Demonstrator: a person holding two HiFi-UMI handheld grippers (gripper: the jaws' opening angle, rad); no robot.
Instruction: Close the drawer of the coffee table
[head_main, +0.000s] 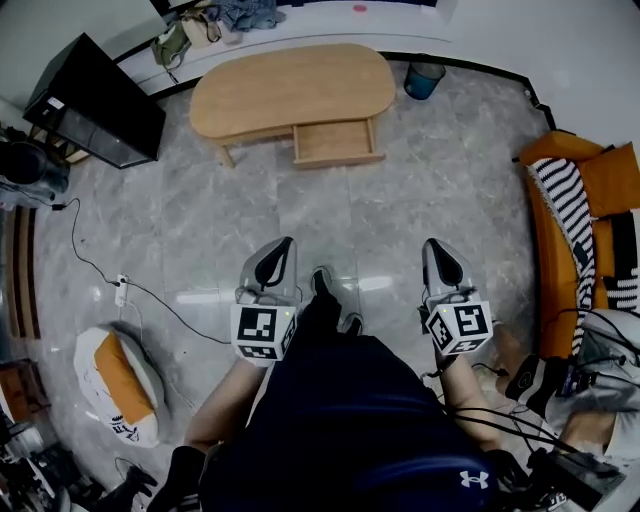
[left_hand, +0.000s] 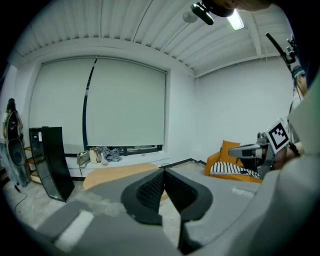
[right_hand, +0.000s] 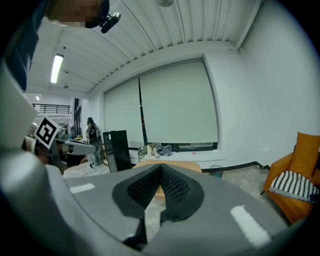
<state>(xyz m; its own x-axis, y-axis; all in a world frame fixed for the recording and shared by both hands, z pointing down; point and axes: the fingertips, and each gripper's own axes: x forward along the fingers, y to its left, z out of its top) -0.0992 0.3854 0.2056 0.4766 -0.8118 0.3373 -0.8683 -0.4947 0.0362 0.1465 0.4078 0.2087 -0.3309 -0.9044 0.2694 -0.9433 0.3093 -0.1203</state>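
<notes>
The left gripper (head_main: 284, 246) and the right gripper (head_main: 438, 246) are being held side by side low in front of the person, each with its jaws clenched together on nothing. Ahead of them a wide stretch of floor (head_main: 340, 215) is being bordered by a cable (head_main: 88, 264) at the left and an orange armchair (head_main: 585, 175) at the right. Beyond that, near the far wall, the coffee table (head_main: 290, 88) is being seen with its drawer (head_main: 337, 142) standing pulled out toward the person, well apart from both grippers.
</notes>
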